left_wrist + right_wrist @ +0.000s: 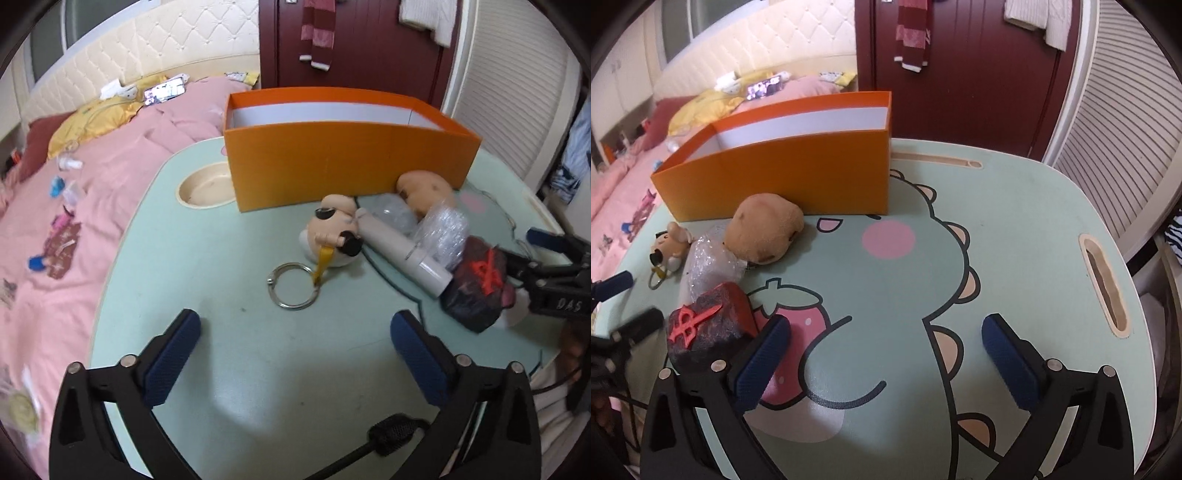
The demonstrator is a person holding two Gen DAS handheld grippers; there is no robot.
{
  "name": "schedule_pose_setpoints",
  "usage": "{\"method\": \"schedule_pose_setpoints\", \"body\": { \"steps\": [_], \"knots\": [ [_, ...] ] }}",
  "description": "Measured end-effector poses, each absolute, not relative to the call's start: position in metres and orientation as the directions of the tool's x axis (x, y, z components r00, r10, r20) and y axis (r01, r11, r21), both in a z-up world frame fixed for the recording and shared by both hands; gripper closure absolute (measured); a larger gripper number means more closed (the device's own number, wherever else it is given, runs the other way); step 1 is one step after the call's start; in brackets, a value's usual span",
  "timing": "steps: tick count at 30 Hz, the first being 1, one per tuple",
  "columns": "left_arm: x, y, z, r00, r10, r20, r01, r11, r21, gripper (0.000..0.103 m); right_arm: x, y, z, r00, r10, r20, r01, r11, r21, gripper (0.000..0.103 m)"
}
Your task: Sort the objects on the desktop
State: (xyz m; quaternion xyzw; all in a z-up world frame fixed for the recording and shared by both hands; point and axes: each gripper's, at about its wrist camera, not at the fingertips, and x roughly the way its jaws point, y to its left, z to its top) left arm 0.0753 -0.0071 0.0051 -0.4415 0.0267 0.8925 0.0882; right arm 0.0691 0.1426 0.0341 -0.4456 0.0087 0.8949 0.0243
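Note:
An orange open-topped box (pixel 347 162) (pixel 798 173) stands on the green dinosaur-print desk (pixel 1034 229). In front of it lie a sunglasses doll keychain (pixel 334 229) (pixel 670 243) with a metal ring (pixel 293 284), a white cylinder (pixel 402 251), bubble wrap (pixel 443 229) (pixel 709 266), a brown plush (pixel 424 188) (pixel 764 229) and a black block with a red symbol (pixel 476 288) (pixel 705 328). My left gripper (pixel 295 332) is open over bare desk just short of the ring. My right gripper (pixel 886 332) is open and empty, its left finger beside the black block.
A round cup recess (pixel 205 188) sits left of the box, and a handle slot (pixel 1104 291) lies near the desk's right edge. A pink bed (pixel 55 240) strewn with small items lies to the left. A dark red door (pixel 960 74) stands behind.

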Motion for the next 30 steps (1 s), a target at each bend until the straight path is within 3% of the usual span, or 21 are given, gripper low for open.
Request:
{"method": "schedule_pose_setpoints", "body": {
  "steps": [25,30],
  "knots": [
    [0.076,-0.011,0.003,-0.621,0.137,-0.772,-0.177,-0.984,-0.032,0.000,0.067,0.143,0.023,-0.608,0.038,-0.793,-0.054,-0.999,-0.006,0.000],
    [0.074,-0.015,0.007,-0.588,0.188,-0.786,-0.234,-0.971,-0.057,0.001,0.066,0.144,0.023,-0.608,0.034,-0.793,-0.051,-0.999,-0.004,0.000]
  ]
}}
